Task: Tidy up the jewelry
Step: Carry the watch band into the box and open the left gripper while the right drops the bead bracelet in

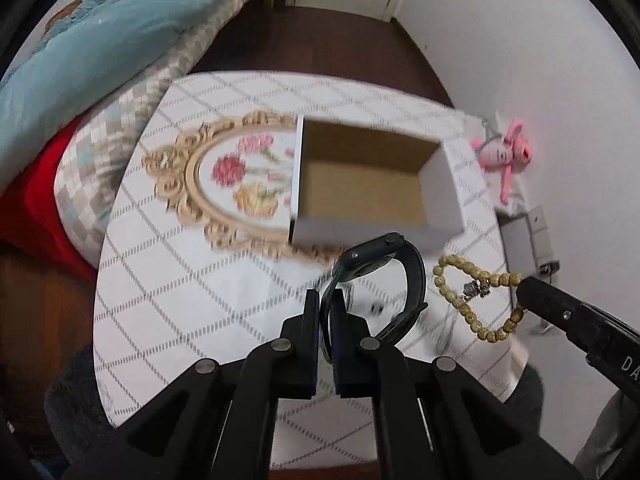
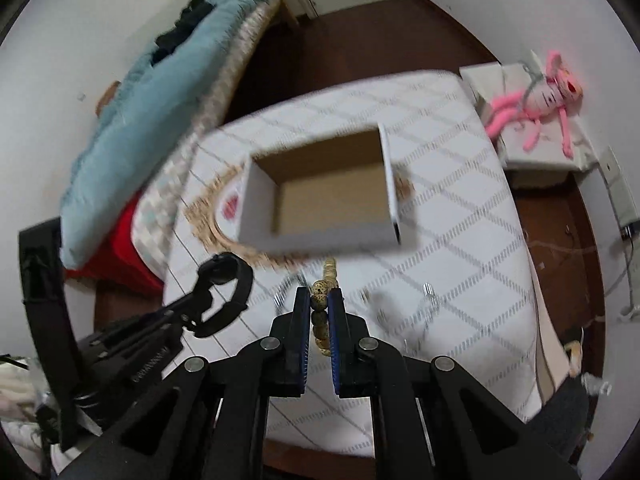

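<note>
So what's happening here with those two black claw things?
A person is tidying jewelry with two handheld grippers. The left gripper is clamped on a black watch by its strap; the right gripper pinches a bead bracelet. Both are lifted near an open box that looks empty, on the table.

— What covers the desk (image 1: 168, 280)?
— A white cloth with a grey diamond pattern; an ornate oval frame (image 1: 192, 184) with embroidered flowers lies on it.
— And around it?
— A bed with a light blue quilt (image 1: 80, 44) at left, a pink plush toy (image 2: 536, 100) on a white stand at right, dark wooden floor (image 2: 360, 36) beyond.
</note>
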A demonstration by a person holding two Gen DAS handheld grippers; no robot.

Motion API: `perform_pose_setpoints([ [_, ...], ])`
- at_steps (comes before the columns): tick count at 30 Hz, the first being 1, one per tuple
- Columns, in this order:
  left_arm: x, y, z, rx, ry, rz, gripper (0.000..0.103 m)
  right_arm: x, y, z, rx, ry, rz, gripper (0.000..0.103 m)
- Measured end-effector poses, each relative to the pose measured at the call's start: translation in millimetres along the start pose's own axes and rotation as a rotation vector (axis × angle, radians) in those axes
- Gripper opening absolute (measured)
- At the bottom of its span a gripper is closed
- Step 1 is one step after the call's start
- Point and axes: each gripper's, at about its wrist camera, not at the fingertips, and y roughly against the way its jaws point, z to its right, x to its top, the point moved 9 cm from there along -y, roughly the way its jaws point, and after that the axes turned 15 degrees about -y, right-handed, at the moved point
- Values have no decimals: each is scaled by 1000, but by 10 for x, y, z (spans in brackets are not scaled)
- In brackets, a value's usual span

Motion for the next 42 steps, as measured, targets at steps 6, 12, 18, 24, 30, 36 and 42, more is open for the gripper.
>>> perform_pose_setpoints([
  [6,542,-207,-80,-32,12,-13,3,589,-216,-206,1,12,14,9],
  [12,832,-562,-178,-46,22,-67,3,939,-692,-186,-39,-9,-33,9],
  [18,962,-770,-239,-87,83,-132,11,1099,-1028,-207,-44,12,-86,9],
  [24,1062,-747,-242,-53,76,-136,42,1149,-1166,-143,-83,14,-134,14],
  [30,1024,-670,-363,82,29,-104,73,1134,-999,10,-245,91,-29,70],
  [36,863,-708,-448,160,-6,-73,103,982,-1019,282,-410,138,24,95],
  [42,656,-770,-452,181,-19,-96,103,850,-1098,443,-446,135,26,100],
])
